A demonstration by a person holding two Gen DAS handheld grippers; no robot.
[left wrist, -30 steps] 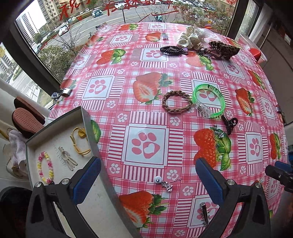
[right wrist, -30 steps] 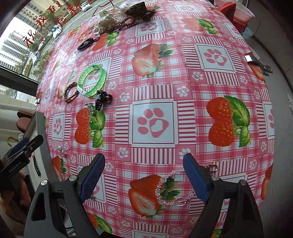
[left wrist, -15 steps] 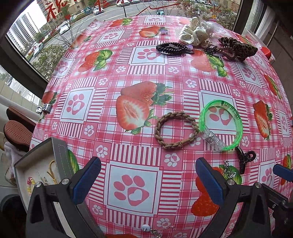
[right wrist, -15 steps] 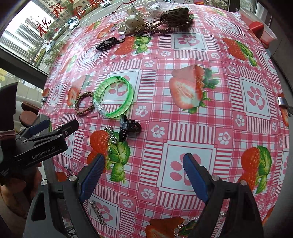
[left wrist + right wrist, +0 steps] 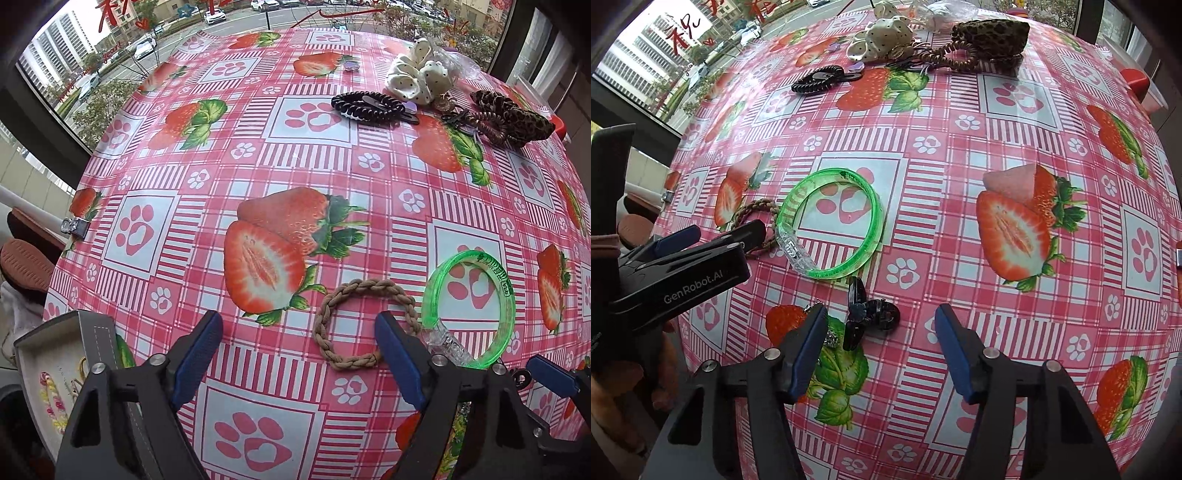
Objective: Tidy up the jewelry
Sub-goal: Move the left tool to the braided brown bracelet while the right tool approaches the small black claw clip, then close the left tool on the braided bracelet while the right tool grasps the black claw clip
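Note:
A brown braided bracelet point(image 5: 364, 325) lies on the strawberry tablecloth, its right part behind the right finger of my open left gripper point(image 5: 295, 332). A green translucent bangle point(image 5: 476, 310) lies just right of it; it also shows in the right wrist view point(image 5: 831, 229). A black hair claw point(image 5: 866, 319) and a small silver charm point(image 5: 831, 334) lie between the fingers of my open right gripper point(image 5: 882, 336), close to the left one. The grey jewelry box point(image 5: 55, 354) at lower left holds a beaded bracelet point(image 5: 50, 400).
At the far edge lie a black coil hair tie point(image 5: 369, 105), a cream scrunchie point(image 5: 417, 79), a brown coil tie and leopard scrunchie point(image 5: 513, 116). A metal clip point(image 5: 74, 226) holds the cloth at the left edge. The left gripper point(image 5: 679, 266) shows in the right wrist view.
Both grippers have moved forward over the table. The braided bracelet now sits at my left gripper's fingers, the black hair claw at my right gripper's. The box slid toward the lower left corner.

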